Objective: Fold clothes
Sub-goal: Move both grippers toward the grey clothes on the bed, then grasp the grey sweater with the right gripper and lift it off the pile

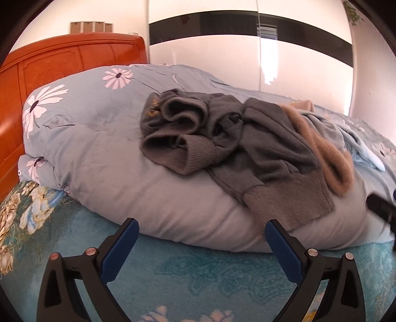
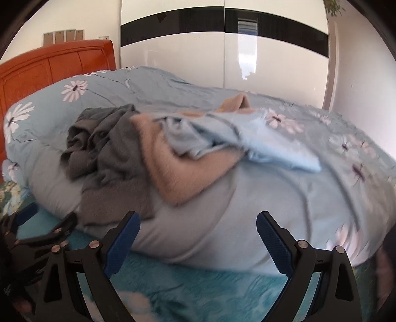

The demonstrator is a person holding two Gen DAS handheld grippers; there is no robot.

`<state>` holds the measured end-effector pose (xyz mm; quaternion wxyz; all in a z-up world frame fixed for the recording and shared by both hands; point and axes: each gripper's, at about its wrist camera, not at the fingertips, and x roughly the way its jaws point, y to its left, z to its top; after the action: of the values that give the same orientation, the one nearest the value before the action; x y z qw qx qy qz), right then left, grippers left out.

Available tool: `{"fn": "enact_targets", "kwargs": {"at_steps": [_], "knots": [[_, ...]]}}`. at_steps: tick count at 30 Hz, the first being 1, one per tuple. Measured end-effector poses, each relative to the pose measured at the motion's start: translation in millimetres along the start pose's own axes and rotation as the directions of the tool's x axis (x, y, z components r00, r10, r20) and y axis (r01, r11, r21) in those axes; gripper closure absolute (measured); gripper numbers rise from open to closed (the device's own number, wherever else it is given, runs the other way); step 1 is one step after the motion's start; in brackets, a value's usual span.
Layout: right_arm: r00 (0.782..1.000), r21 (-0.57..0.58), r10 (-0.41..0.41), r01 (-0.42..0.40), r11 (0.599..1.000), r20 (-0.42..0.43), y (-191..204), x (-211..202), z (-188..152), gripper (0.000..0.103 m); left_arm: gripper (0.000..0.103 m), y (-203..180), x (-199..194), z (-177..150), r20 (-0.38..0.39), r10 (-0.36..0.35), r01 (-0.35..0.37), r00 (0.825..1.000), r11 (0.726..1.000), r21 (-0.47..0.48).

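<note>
Both empty: left gripper (image 1: 201,231) and right gripper (image 2: 198,224), jaws spread, low in frame. Clothes pile mid-frame on quilt (image 1: 99,138): grey sweater (image 1: 198,128), tan garment (image 2: 173,168), blue garment (image 2: 222,141). Unfolded; likely poised to pick.

Bedroom with a glossy orange-red wooden headboard (image 1: 74,57) at the left, four small pale picture frames (image 1: 91,26) on the cream wall (image 2: 74,19) above it. Behind the bed, a tall glossy white wardrobe (image 2: 272,57) crossed by a black horizontal band, window light reflected in its doors. On the bed, a bulky pale blue daisy-print duvet (image 1: 99,119) over a teal floral bedsheet (image 1: 185,277).
</note>
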<state>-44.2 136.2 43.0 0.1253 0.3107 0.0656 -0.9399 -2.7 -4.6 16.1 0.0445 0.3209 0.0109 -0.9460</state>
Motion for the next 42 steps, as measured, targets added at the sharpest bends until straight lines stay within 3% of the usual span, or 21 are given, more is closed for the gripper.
{"fn": "enact_targets", "kwargs": {"at_steps": [3, 5, 8, 10, 15, 18, 19, 24, 25, 26, 27, 29, 32, 36, 38, 42], "knots": [[0.998, -0.055, -0.005, 0.008, 0.998, 0.058, -5, 5, 41, 0.007, 0.0, 13, -1, 2, 0.006, -0.022, 0.023, 1.0, 0.999, -0.035], [0.999, -0.134, -0.022, 0.025, 0.991, 0.023, 0, 21, 73, 0.007, 0.0, 21, -1, 3, 0.004, -0.044, 0.044, 0.999, 0.997, -0.066], [0.999, -0.241, -0.025, 0.033, 0.97, 0.037, 18, 33, 103, 0.008, 0.0, 27, 4, 5, -0.014, -0.03, 0.029, 0.999, 0.996, -0.084], [0.999, -0.249, 0.045, -0.039, 0.968, 0.021, 29, 39, 119, 0.008, 0.0, 30, 4, 5, -0.019, -0.028, 0.027, 0.999, 0.996, -0.079], [0.99, -0.231, 0.101, -0.122, 0.965, -0.102, 69, 86, 124, 0.009, 0.0, 38, 4, 6, -0.018, 0.015, -0.016, 1.0, 0.998, -0.066], [0.975, -0.216, 0.134, -0.17, 0.961, -0.175, 94, 114, 126, 0.025, 0.0, 47, 2, 6, -0.008, 0.04, -0.04, 0.999, 0.996, -0.076], [0.969, -0.21, 0.145, -0.186, 0.96, -0.199, 102, 123, 127, 0.036, 0.0, 51, 1, 7, -0.007, 0.045, -0.045, 0.999, 0.995, -0.089], [0.928, -0.174, 0.199, -0.263, 0.949, -0.315, 142, 170, 132, 0.04, 0.0, 75, 5, 7, -0.02, 0.044, -0.047, 0.999, 0.983, -0.176], [0.918, -0.166, 0.21, -0.277, 0.946, -0.338, 150, 180, 133, 0.05, 0.0, 79, 5, 7, -0.024, 0.046, -0.05, 0.999, 0.98, -0.192], [0.907, -0.154, 0.222, -0.292, 0.944, -0.359, 157, 189, 134, 0.076, 0.0, 82, 5, 7, -0.031, 0.061, -0.067, 0.998, 0.974, -0.218], [0.895, -0.093, 0.253, -0.306, 0.948, -0.367, 150, 189, 135, 0.086, 0.0, 86, 5, 8, -0.032, 0.063, -0.068, 0.998, 0.971, -0.23], [0.862, 0.036, 0.335, -0.348, 0.937, -0.38, 133, 188, 139, 0.091, 0.0, 89, 4, 9, -0.028, 0.072, -0.076, 0.997, 0.969, -0.234], [0.807, 0.172, 0.458, -0.425, 0.889, -0.372, 116, 171, 143, 0.094, 0.0, 93, 1, 11, -0.024, 0.086, -0.089, 0.996, 0.965, -0.247], [0.763, 0.254, 0.56, -0.5, 0.828, -0.325, 119, 119, 143, 0.095, 0.0, 101, -11, 16, -0.006, 0.094, -0.092, 0.996, 0.955, -0.281], [0.748, 0.27, 0.58, -0.515, 0.814, -0.322, 112, 85, 137, 0.095, 0.0, 106, -20, 18, 0.004, 0.101, -0.095, 0.995, 0.951, -0.293], [0.759, 0.274, 0.543, -0.47, 0.839, -0.359, 94, 31, 110, 0.095, 0.0, 116, -47, 19, -0.007, 0.062, -0.061, 0.998, 0.949, -0.31]]}}
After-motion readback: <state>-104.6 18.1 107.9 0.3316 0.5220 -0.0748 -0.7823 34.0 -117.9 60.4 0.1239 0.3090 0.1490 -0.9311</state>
